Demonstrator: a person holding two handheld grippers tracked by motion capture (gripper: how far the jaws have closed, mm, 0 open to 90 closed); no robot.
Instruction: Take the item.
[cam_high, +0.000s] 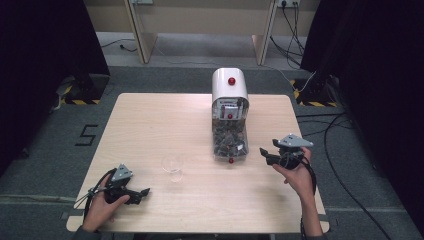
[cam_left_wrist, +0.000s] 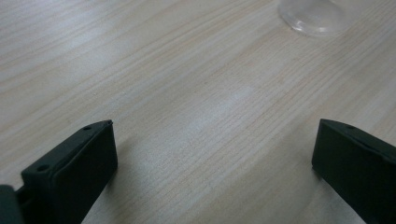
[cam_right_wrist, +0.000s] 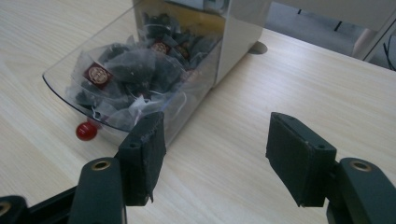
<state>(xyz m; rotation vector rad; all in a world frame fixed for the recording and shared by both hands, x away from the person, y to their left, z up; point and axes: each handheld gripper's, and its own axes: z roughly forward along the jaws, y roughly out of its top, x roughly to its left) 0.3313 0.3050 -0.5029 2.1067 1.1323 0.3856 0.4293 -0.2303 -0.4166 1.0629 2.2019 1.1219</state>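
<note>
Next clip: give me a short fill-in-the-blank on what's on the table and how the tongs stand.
1. The clear bin of the white dispenser holds ____.
2. The knob on the bin's front is coloured ____.
3. Both tongs, left and right, stand ____.
4. The clear cup lies nearer the ____ tongs.

Missing: tea bags; red; open; left

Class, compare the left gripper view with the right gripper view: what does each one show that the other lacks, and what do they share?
Left gripper view alone: the rim of a clear glass at the top edge. Right gripper view alone: a dispenser with its clear drawer pulled out, full of tea bags, and a red knob. Both: the pale wooden table and a pair of open black jaws.
</note>
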